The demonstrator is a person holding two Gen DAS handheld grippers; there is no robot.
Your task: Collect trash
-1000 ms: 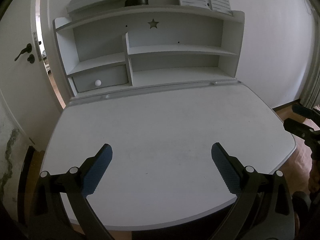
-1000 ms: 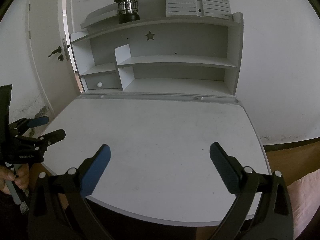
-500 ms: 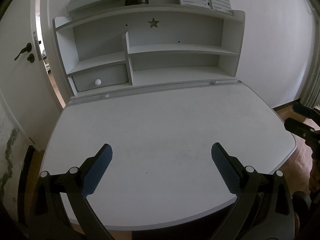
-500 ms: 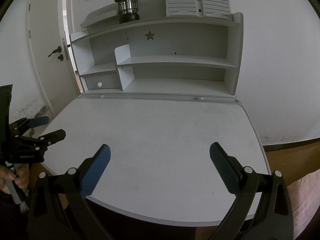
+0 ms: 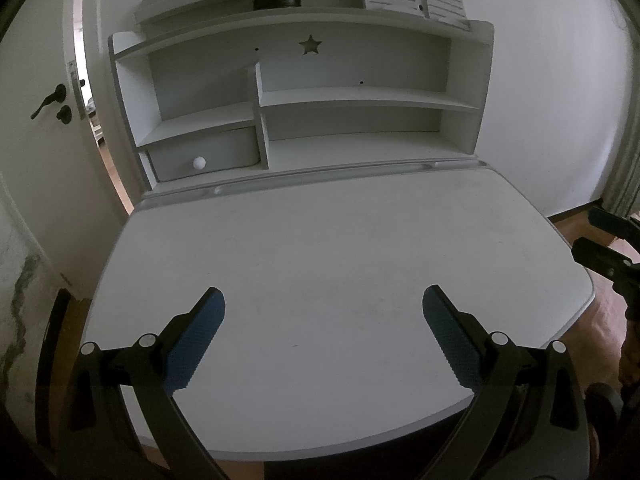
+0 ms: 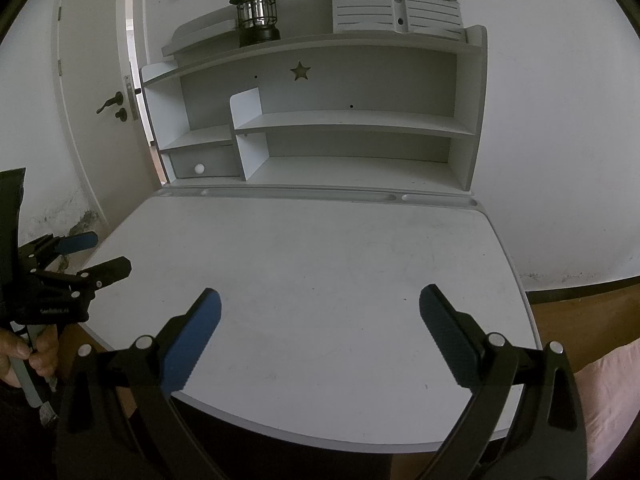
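The white surface point(image 5: 320, 248) below the shelf unit point(image 6: 320, 120) carries no visible trash, perhaps out of frame; handling unjudgeable. Left tongs point(image 5: 322, 336) and right tongs point(image 6: 320, 336) gape wide, holding nothing.

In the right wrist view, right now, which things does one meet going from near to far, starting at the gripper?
right gripper → desk top → pen groove → drawer knob → star cut-out → lantern

Home, likely child's room: white study bench point(image 6: 320, 264) with shelf hutch point(image 6: 320, 120), star cutout point(image 6: 300, 70), small drawer point(image 6: 200, 166); lantern point(image 6: 256, 14) on top shelf; white door point(image 6: 96, 92), wooden floor point(image 6: 580, 300)
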